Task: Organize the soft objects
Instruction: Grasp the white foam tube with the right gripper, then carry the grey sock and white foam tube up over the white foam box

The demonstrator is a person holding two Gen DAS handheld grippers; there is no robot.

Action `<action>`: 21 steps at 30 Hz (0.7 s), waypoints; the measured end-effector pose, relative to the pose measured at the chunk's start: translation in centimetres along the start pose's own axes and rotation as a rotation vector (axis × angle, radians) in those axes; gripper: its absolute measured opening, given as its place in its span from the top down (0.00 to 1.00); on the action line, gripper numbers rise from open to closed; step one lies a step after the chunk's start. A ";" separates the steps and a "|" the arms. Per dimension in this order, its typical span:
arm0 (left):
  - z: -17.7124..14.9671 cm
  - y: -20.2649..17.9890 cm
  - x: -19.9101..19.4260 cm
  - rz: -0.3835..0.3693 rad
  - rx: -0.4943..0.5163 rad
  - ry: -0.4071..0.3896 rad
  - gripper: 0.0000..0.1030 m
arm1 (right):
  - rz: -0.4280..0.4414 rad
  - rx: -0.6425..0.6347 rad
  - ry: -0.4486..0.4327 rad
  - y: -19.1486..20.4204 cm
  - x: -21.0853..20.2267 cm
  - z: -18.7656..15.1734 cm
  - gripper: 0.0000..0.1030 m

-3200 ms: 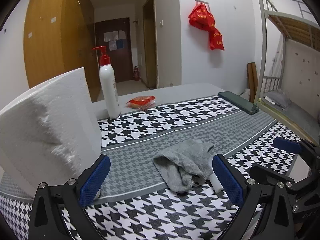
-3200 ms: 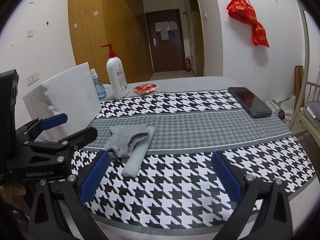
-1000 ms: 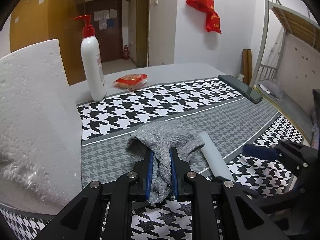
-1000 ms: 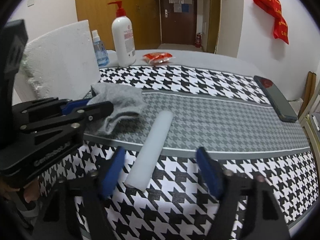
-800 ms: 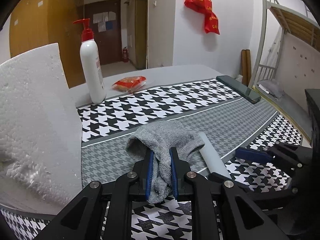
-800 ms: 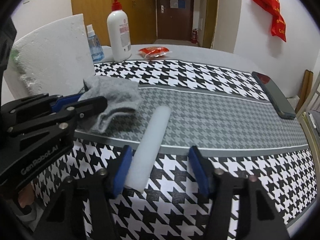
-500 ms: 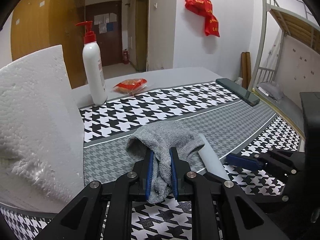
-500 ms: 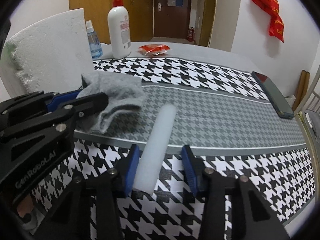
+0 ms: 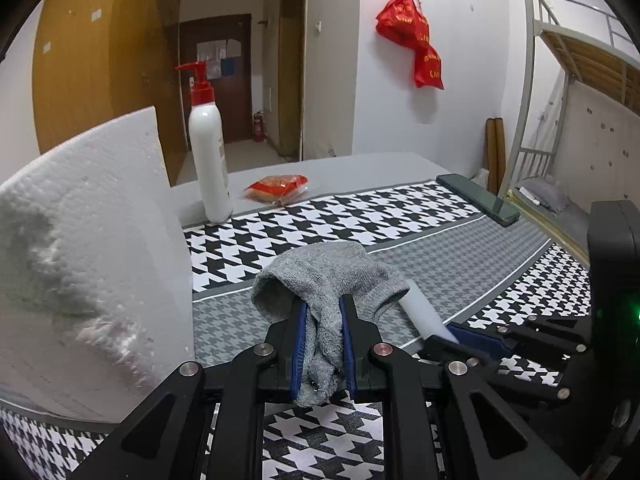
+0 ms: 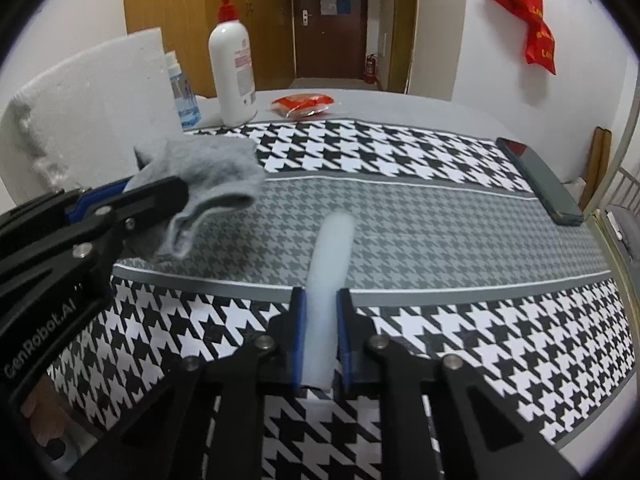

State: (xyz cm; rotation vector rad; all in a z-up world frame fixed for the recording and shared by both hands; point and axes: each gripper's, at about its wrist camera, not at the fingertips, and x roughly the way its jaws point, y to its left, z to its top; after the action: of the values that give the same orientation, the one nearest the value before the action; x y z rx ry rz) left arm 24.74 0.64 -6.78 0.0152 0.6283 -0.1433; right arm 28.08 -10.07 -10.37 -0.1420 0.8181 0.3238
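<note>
A grey sock [image 9: 332, 272] hangs lifted off the houndstooth cloth, and my left gripper [image 9: 323, 304] is shut on its lower folds. In the right wrist view the sock [image 10: 216, 172] droops from the left gripper [image 10: 152, 190] at the left. A white foam roll [image 10: 334, 240] lies lengthwise on the cloth. My right gripper [image 10: 320, 296] is closing on the roll's near end, and its blue pads press both sides. From the left wrist view, the roll [image 9: 420, 312] pokes out from under the sock toward the right gripper [image 9: 460, 336].
A big white styrofoam block [image 9: 92, 240] stands at the left. Behind it are a pump bottle [image 9: 210, 160], a small blue bottle [image 10: 184, 96] and a red snack packet [image 9: 278, 186]. A dark phone [image 9: 480, 200] lies at the cloth's right edge, with a bunk bed beyond.
The right gripper's jaws have come together from wide open onto the near end of the foam roll. The left gripper has kept its hold on the sock.
</note>
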 end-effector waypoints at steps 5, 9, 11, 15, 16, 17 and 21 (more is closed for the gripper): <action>0.1 -0.2 -1.5 0.010 0.011 -0.035 0.83 | 0.004 0.001 -0.073 -0.1 -2.7 -0.1 0.84; 0.0 -0.4 -2.8 0.015 0.015 -0.054 0.83 | 0.007 -0.001 -0.106 0.1 -4.3 -0.4 0.84; -0.1 -0.7 -3.5 0.020 0.021 -0.066 0.83 | 0.007 0.000 -0.120 0.2 -5.0 -0.7 0.84; -0.3 -1.3 -5.2 0.035 0.036 -0.092 0.83 | 0.009 0.006 -0.154 0.2 -6.8 -1.2 0.84; -0.3 -1.4 -5.6 0.040 0.037 -0.100 0.83 | 0.009 0.005 -0.161 0.2 -7.1 -1.3 0.84; -0.4 -1.5 -6.0 0.043 0.039 -0.106 0.83 | 0.011 0.003 -0.171 0.2 -7.6 -1.5 0.84; -1.0 -1.8 -7.6 0.067 0.046 -0.134 0.83 | 0.011 -0.003 -0.209 0.4 -9.2 -1.9 0.84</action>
State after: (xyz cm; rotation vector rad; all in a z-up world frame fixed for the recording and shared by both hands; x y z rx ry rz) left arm 17.84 -0.05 -3.08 0.0703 0.4897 -0.0932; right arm 20.71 -12.26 -4.90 -0.1043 0.6117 0.3435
